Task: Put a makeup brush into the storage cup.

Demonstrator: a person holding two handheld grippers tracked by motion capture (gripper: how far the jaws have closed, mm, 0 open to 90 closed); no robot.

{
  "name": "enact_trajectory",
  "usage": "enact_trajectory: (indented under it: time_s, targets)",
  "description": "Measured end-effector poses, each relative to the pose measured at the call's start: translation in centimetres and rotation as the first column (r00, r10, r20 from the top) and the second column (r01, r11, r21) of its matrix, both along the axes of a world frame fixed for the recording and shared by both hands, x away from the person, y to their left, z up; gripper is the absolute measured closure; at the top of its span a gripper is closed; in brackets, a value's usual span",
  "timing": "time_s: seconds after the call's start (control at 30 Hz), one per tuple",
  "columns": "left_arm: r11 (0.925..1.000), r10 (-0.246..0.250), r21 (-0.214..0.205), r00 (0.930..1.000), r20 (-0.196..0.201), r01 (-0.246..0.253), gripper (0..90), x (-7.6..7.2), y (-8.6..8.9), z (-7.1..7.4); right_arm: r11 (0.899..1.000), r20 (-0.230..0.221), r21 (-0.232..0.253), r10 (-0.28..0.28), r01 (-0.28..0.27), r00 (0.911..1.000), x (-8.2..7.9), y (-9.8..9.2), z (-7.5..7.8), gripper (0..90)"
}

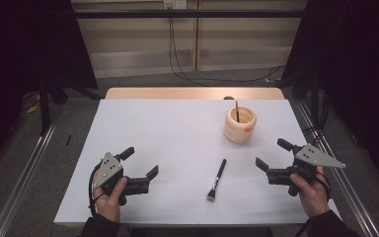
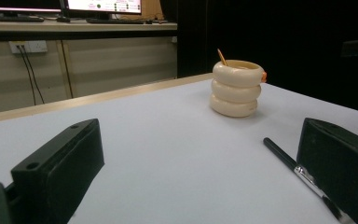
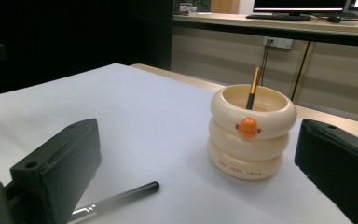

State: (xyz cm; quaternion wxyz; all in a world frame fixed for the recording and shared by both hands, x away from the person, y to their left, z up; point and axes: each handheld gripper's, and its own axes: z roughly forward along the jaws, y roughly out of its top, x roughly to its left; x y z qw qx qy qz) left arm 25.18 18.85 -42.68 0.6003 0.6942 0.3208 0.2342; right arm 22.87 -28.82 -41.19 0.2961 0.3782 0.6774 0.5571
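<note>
Brush (image 1: 217, 178) lies flat between both open tongs, left (image 1: 140, 164) and right (image 1: 271, 154). A shallow pinch could skid it off the tabletop (image 1: 177, 133).

black claws (image 1: 139, 166), grey plates, dark sleeves

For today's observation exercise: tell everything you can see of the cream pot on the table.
The pot looks like three stacked cream rings, smooth and glossy, perhaps ceramic or plastic. An orange knob sits on the top ring and small lettering runs along the bottom one. It stands upright on the white table, towards the far right side. A brush with a gold and black handle leans inside it. Neither gripper touches it.
</note>
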Motion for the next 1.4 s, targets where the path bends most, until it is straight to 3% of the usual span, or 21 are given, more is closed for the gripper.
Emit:
enact_trajectory:
  time_s: [0.67,0.8,1.1,1.4]
  targets:
    - [1.0000,-0.006,-0.002,1.0000,0.001,0.006,0.7,0.1,0.4,-0.1,0.996,0.036,0.006,0.084,-0.084,0.9958,3.8,3.4,0.8,1.6]
    - [1.0000,-0.008,-0.006,1.0000,0.000,0.008,0.7,0.1,0.3,-0.1,0.994,0.025,0.007,0.113,-0.113,0.9933,4.4,4.2,1.0,1.5]
    - [1.0000,-0.006,0.004,1.0000,-0.001,0.006,0.7,0.1,0.4,-0.1,0.994,0.063,-0.002,0.107,-0.107,0.9923,5.8,5.6,1.9,5.3]
    - [1.0000,-0.004,0.005,1.0000,-0.005,0.004,0.8,0.1,0.4,-0.2,0.988,0.038,-0.030,0.152,-0.151,0.9876,7.2,7.1,2.4,7.2]
